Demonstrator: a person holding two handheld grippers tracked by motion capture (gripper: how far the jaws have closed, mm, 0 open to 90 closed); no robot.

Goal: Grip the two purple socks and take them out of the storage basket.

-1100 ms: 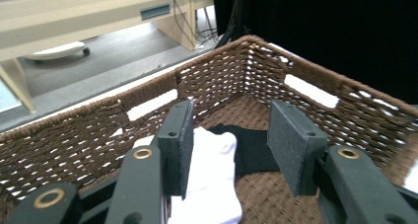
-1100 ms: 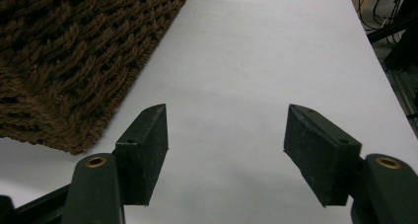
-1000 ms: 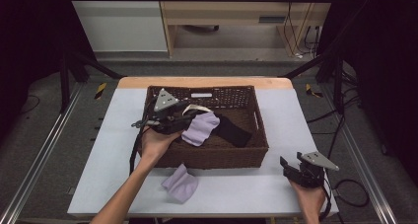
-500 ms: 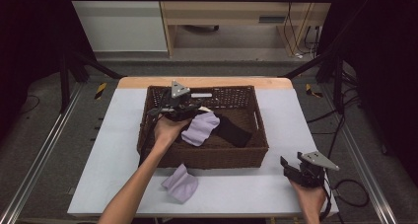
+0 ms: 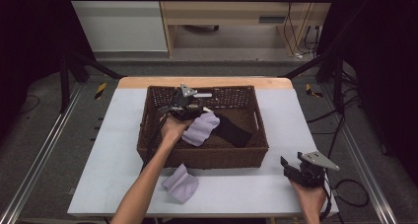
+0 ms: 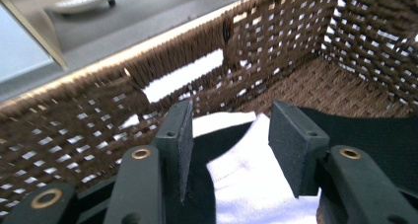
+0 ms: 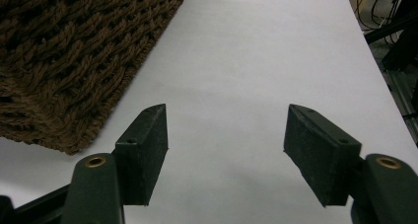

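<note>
A brown wicker basket [image 5: 202, 157] stands in the middle of the white table [image 5: 113, 135]. Inside it lie a pale lavender sock [image 5: 201, 128] and a black sock [image 5: 234, 131]. My left gripper [image 5: 190, 105] is down inside the basket near its far wall, open. In the left gripper view its jaws [image 6: 231, 120] stand apart just above the pale sock [image 6: 246, 184], with the black sock [image 6: 365, 130] beside it. Another lavender sock [image 5: 180, 183] lies folded on the table in front of the basket. My right gripper [image 5: 291, 165] rests at the front right, open and with nothing between its fingers [image 7: 226, 120].
The basket's woven far wall [image 6: 74, 135] rises close ahead of the left jaws. Its front right corner [image 7: 64, 51] sits to the left of the right gripper. Bare table [image 7: 256, 46] stretches ahead of the right gripper. Metal frame rails and cables flank the table.
My left gripper has moved to the right and sunk lower into the basket, over the pale sock. The right hand has stayed where it was.
</note>
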